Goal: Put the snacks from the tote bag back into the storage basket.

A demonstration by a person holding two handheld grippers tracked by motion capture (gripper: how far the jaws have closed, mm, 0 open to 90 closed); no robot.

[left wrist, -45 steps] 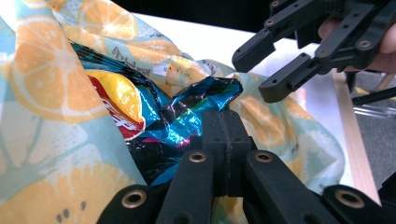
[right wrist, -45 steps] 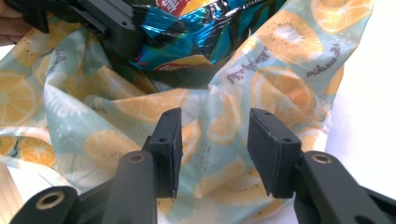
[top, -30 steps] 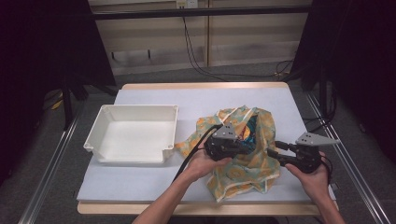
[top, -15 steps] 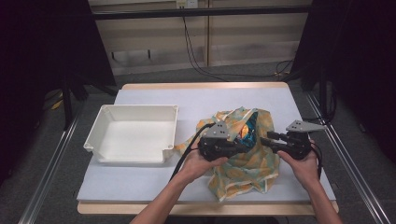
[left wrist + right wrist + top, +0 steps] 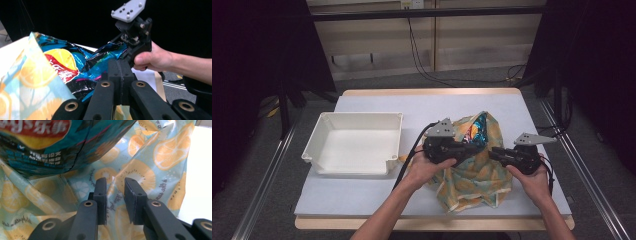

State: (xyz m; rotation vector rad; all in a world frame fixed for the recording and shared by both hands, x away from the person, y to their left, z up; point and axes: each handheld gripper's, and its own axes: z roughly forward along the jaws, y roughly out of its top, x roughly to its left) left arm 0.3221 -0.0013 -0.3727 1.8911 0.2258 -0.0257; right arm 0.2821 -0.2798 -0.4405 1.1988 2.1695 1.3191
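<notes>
Left gripper (image 5: 472, 148) clamps the chip bag (image 5: 75, 62), lifted just above table centre inside the fruit-print sack (image 5: 477, 175). Right gripper (image 5: 115, 195), at its 3 o'clock, has just been closing on a sack fold, not yet pinched. A miss there could let the sack rise with the bag.

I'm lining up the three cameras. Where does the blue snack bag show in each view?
High view: the blue snack bag peeks from the fruit-print bag, centre right, just beyond the left claw.
Left gripper view: left of centre, above that claw's shut jaws.
Right gripper view: across the top left, above the right claw.
Shared landmark: the fruit-print bag around it.
</notes>
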